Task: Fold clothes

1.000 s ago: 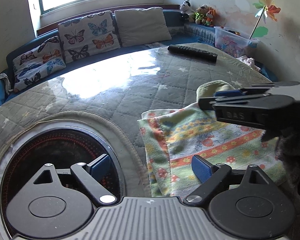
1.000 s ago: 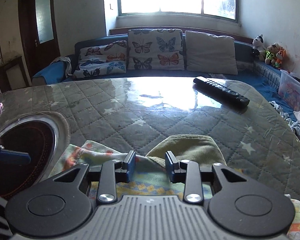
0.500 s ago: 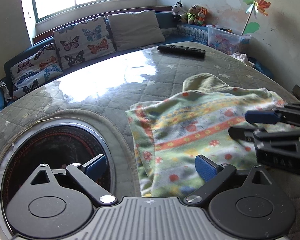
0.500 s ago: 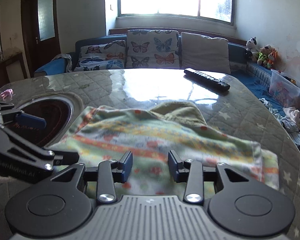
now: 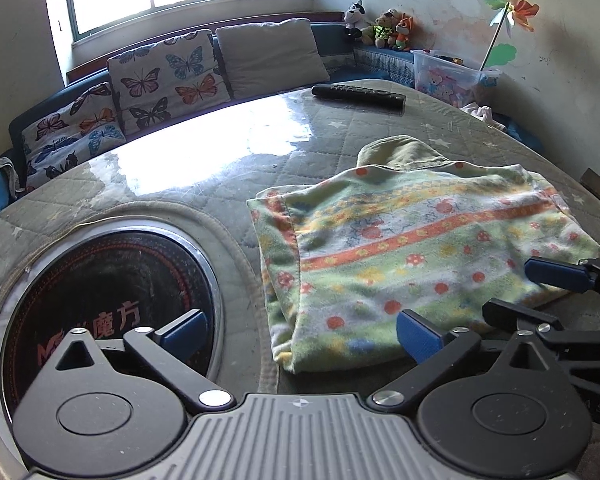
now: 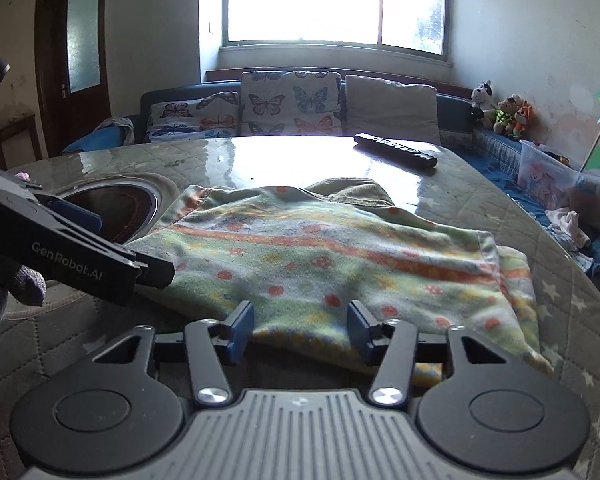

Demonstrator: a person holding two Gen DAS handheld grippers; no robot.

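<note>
**Folded cloth on the table, both grippers open**

On the left of the left wrist view, a round black cooktop is set into the table, which is covered with a grey quilted cloth with stars. The left gripper is held wide open above the table. One blue pad is seen over the cooktop, and the other is seen over the near edge of the patterned cloth. Nothing is held between them.

The patterned cloth is laid flat on the table, just right of the cooktop. It is green and yellow, with an orange stripe and red dots, and it is folded over itself. A plain olive piece is seen poking out from under its far edge.

On the right, the right gripper is seen from the side, just beside the near right corner of the cloth. In the right wrist view, the right gripper is held partly open at the near edge of the cloth, and nothing is gripped. It cannot be told if the pads touch the cloth.

Far back on the table, a black remote control is laid well apart from the cloth. Butterfly cushions are lined up on the sofa behind, and soft toys are placed in the right corner.
</note>
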